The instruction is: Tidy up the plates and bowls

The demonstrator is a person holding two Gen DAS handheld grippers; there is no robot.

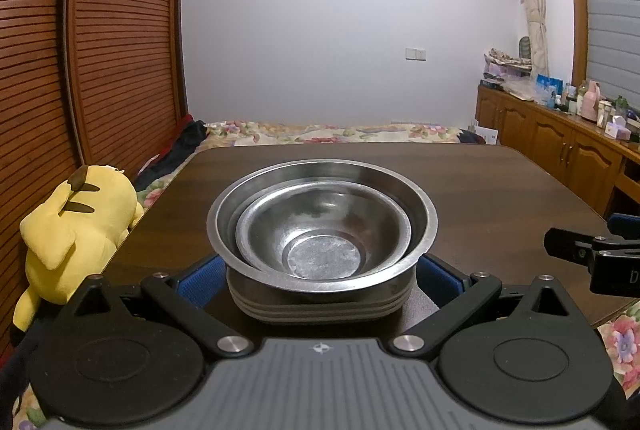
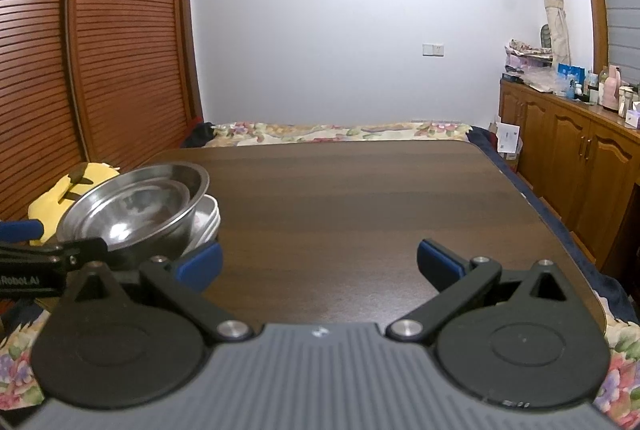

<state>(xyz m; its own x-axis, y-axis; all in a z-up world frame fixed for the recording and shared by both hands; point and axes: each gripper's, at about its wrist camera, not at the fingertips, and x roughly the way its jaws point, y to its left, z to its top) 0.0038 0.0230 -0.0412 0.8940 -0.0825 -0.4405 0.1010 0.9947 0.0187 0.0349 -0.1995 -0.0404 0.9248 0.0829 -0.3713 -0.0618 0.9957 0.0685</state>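
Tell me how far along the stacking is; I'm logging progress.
Mostly done, it seems: a small steel bowl nests inside a large steel bowl, atop stacked plates. The left hand-held gripper is open around that stack; the right hand-held gripper is open and empty. No loose dishes show on the table.

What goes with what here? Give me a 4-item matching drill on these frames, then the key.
Things:
1. small bowl
2. big bowl
3. plates
4. right gripper

States:
A. stacked at the bottom of the pile
B. open over bare table
C. nested inside another bowl
D. resting on the plate stack, holding a bowl

Pairs: 1-C, 2-D, 3-A, 4-B
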